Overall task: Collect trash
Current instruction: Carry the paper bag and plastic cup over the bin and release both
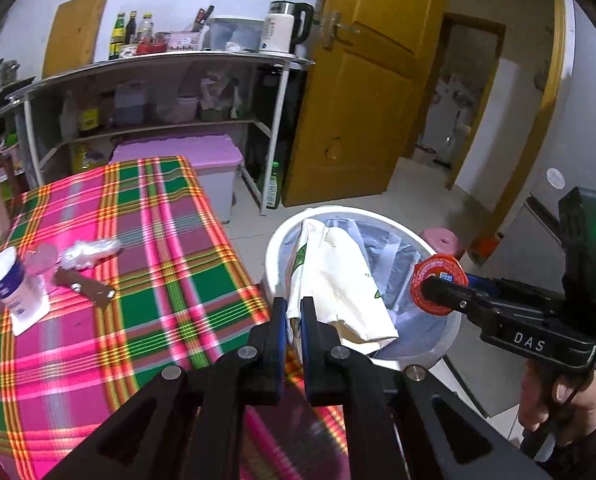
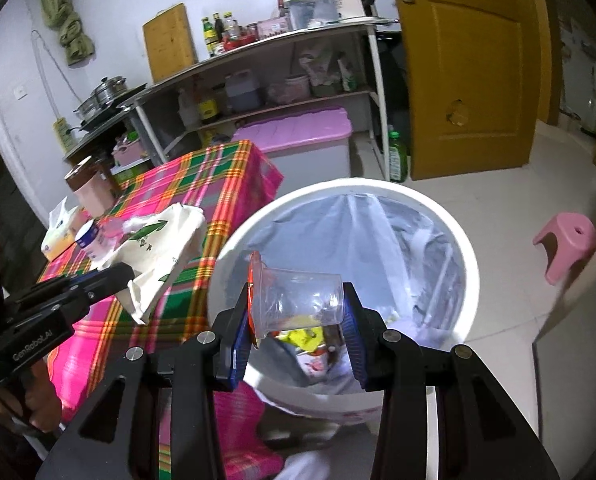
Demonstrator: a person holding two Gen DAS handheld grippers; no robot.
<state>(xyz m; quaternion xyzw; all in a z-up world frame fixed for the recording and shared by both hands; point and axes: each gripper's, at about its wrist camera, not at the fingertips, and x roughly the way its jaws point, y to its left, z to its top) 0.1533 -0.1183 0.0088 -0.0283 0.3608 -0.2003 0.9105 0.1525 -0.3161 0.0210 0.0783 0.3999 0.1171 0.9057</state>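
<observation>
Bin contents mostly hidden beneath the liner; only scraps show. Right gripper [image 2: 298, 312] pinches a clear plastic cup [image 2: 298, 300] over the white trash bin [image 2: 467, 272], cup lying sideways, red-rimmed mouth left, base right. Left gripper [image 1: 294, 312], pressed together, pinches a white paper bag [image 1: 337, 280] at the bin's left rim.

A home kitchen: shelf [image 1: 158, 60] of sauce bottles [image 1: 117, 36], kettle [image 1: 290, 26], steamer pot [image 2: 106, 90].

I read "DAS" in white on the black body of my right gripper [image 1: 437, 294], and "GenRobot.AI" along the black body of my left gripper [image 2: 128, 274]. Other labels are too small for me to read.
</observation>
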